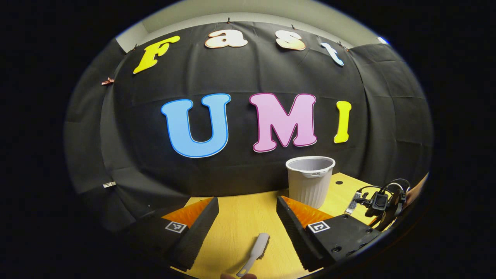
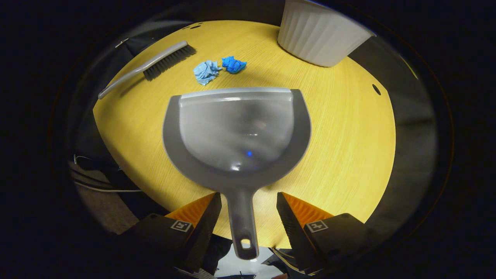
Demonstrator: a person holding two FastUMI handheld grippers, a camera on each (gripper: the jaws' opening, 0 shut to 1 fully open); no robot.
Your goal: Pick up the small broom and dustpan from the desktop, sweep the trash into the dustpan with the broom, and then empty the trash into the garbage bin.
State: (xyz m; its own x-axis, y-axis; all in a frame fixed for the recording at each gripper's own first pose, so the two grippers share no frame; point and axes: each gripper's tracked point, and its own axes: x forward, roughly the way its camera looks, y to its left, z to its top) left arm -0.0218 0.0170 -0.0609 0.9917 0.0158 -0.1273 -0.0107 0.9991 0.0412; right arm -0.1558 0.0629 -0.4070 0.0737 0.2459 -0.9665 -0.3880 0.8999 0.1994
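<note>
On the yellow wooden desktop (image 2: 341, 155), a grey dustpan (image 2: 236, 131) lies flat with its handle pointing back between the fingers of the right gripper (image 2: 247, 211), whose jaws stand spread on either side of the handle without touching it. Just beyond the pan's front lip sit two crumpled paper scraps, one pale blue (image 2: 205, 71) and one deeper blue (image 2: 233, 64), touching each other. A small broom (image 2: 155, 66) with dark bristles lies to their left, apart from them. A white ribbed garbage bin (image 2: 319, 37) stands upright at the far edge. In the left gripper view, the left gripper (image 1: 247, 211) is held above the desktop with jaws wide apart and nothing between them; the broom's handle lies below, and the other gripper shows at far right beside the bin.
</note>
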